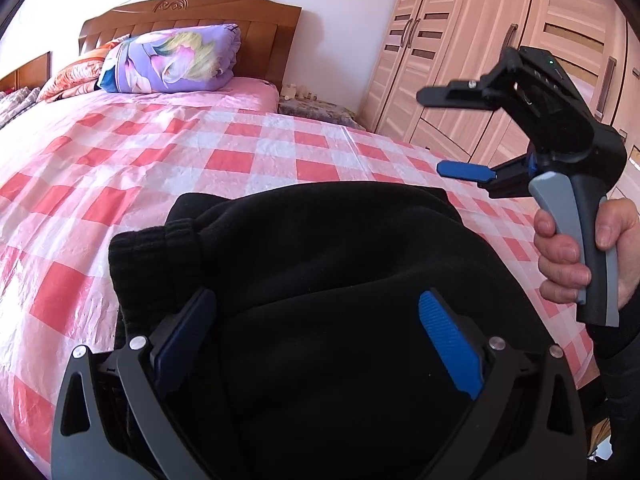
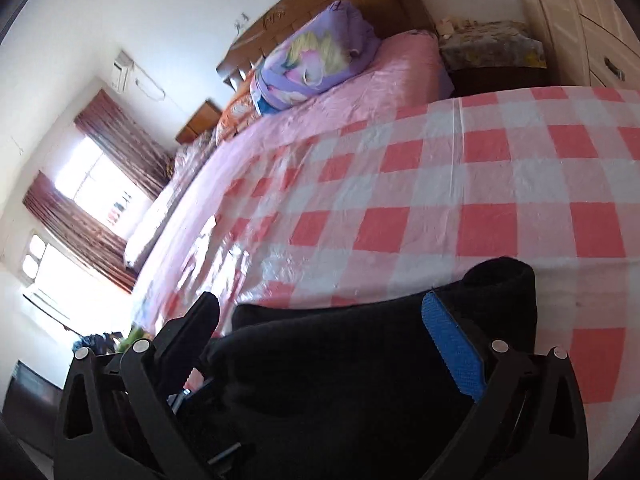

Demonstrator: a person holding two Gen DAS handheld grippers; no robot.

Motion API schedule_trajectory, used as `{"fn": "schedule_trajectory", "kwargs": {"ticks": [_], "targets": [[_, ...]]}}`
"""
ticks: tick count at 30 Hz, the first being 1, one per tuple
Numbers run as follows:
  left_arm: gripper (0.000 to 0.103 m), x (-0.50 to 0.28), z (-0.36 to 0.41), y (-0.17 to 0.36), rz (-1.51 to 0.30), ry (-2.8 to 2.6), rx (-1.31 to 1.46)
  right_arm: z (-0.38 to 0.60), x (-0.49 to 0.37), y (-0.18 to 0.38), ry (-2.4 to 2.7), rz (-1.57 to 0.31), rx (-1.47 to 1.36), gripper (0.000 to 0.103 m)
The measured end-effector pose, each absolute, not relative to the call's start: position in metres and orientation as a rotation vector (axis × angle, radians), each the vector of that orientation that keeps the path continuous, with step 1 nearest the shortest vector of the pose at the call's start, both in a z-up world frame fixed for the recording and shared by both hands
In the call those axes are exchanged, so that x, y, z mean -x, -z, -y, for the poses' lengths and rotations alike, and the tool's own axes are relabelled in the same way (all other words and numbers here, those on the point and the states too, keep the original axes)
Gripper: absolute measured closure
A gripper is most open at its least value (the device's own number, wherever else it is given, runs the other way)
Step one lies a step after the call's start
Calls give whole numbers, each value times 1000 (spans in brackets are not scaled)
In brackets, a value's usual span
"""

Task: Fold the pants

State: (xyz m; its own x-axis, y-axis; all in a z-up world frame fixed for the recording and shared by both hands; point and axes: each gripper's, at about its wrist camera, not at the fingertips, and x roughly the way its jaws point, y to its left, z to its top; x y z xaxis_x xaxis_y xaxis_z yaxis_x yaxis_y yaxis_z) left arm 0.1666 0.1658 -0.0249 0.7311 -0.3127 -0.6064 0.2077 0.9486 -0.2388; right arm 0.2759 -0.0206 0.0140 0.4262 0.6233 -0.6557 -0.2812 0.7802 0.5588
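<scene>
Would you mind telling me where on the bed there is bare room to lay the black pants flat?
The checkered cover lies bare between the black pants and the purple quilt. The near edge is crowded: pants, left tongs and right tongs.

Black pants (image 2: 340, 360) between wide-spread right gripper (image 2: 324, 340) fingers.

The left gripper (image 1: 316, 340) has black arms, ribbed blue pads (image 1: 450, 346) (silver screws at the joints).
</scene>
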Motion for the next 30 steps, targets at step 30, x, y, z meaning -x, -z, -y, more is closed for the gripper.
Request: {"fn": "schedule_trajectory", "kwargs": {"ticks": [30], "targets": [[2, -161, -171, -21, -783, 395, 195, 78, -205, -43, -410, -750, -390, 4]]}}
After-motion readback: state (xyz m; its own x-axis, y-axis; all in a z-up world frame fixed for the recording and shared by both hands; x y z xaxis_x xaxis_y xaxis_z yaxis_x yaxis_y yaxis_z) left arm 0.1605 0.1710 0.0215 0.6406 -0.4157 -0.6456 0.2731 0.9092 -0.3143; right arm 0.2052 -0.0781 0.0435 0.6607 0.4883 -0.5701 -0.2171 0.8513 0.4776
